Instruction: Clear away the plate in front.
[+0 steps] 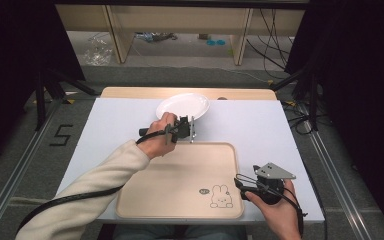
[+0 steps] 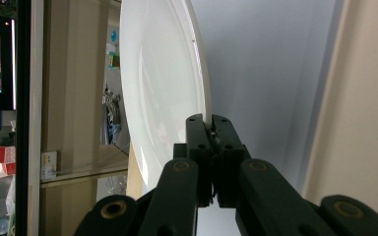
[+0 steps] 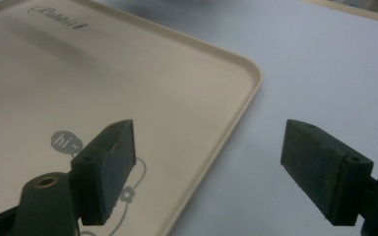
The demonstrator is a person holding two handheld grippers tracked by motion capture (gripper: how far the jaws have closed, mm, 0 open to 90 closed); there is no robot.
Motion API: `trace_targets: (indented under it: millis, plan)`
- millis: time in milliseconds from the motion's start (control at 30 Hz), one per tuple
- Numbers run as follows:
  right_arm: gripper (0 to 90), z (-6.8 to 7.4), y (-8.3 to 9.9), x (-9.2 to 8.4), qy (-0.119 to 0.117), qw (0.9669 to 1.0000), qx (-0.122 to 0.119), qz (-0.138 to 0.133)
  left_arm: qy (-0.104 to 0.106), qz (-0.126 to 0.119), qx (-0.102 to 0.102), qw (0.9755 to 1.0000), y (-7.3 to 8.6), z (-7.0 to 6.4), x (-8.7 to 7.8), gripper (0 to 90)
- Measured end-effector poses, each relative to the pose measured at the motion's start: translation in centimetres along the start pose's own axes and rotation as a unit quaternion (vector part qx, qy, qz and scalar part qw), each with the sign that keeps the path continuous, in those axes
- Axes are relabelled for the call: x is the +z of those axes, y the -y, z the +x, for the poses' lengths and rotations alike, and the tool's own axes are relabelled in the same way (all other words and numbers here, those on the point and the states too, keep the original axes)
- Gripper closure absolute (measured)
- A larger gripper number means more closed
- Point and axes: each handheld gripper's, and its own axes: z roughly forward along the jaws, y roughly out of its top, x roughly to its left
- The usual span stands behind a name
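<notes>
White plate [image 1: 182, 105] sits at the far edge of the worktop [image 1: 110, 125], just beyond the beige tray [image 1: 180, 180], its near rim pinched between the left tongs [image 1: 190, 129]. From the high view, a hand [image 1: 157, 140] in a cream sleeve [image 1: 80, 200] reaches in from the lower left to hold those tongs at the plate's edge. In the left gripper view, the 2 black jaws are pressed together on the plate's [image 2: 162, 93] thin rim, with the pale worktop [image 2: 266, 73] beyond. At right, the right tongs [image 1: 240, 184] rest over the tray's near right corner, beside a printed rabbit [image 1: 221, 196]. In the right gripper view, the right tongs [image 3: 206, 167] stand spread wide, 1 jaw over the tray [image 3: 128, 88] and the other over the bare worktop [image 3: 325, 64].
</notes>
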Motion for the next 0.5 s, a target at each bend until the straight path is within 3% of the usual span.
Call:
trace_targets:
  millis: [500]
  plan:
    - [21.9,0.0,0.0,-0.1,0.003,1.0,0.002,-0.002,-0.005,-0.017,0.009,0.9998,0.4,-1.2,-2.7,88.2]
